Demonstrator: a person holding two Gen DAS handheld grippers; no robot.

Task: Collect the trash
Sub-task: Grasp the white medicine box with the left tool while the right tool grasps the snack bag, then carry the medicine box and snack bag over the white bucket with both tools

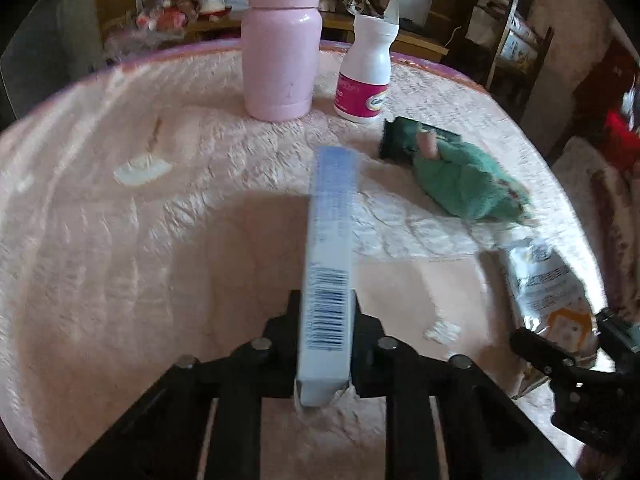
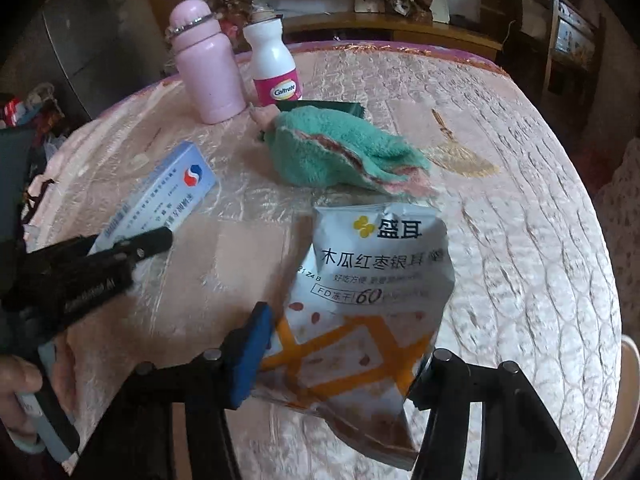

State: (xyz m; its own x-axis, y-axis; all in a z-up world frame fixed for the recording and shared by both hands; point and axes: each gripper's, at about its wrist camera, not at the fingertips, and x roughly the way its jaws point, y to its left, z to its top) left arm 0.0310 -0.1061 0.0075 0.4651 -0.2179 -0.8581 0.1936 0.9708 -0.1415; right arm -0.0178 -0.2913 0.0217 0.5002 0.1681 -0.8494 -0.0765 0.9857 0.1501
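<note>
A long white and blue carton [image 1: 328, 272] with a barcode stands on edge between my left gripper's fingers; the left gripper [image 1: 326, 312] is shut on it just above the pink tablecloth [image 1: 120, 260]. In the right wrist view the same carton [image 2: 168, 196] sticks out of the left gripper [image 2: 132, 248], held by a hand [image 2: 24, 392]. A crumpled silver snack pouch [image 2: 372, 292] with orange print lies between my right gripper's fingers, and both sides meet the pads. The right gripper [image 2: 348, 340] is shut on it. In the left wrist view, this pouch [image 1: 540, 280] sits at the right gripper [image 1: 572, 344].
A pink flask [image 2: 208, 72] and a white supplement bottle [image 2: 274, 68] stand at the table's far side. A green towel [image 2: 340, 148] lies over a dark green packet [image 2: 320, 106]. White paper scraps [image 1: 140, 170] lie on the cloth. A wooden chair [image 1: 516, 48] stands beyond the table.
</note>
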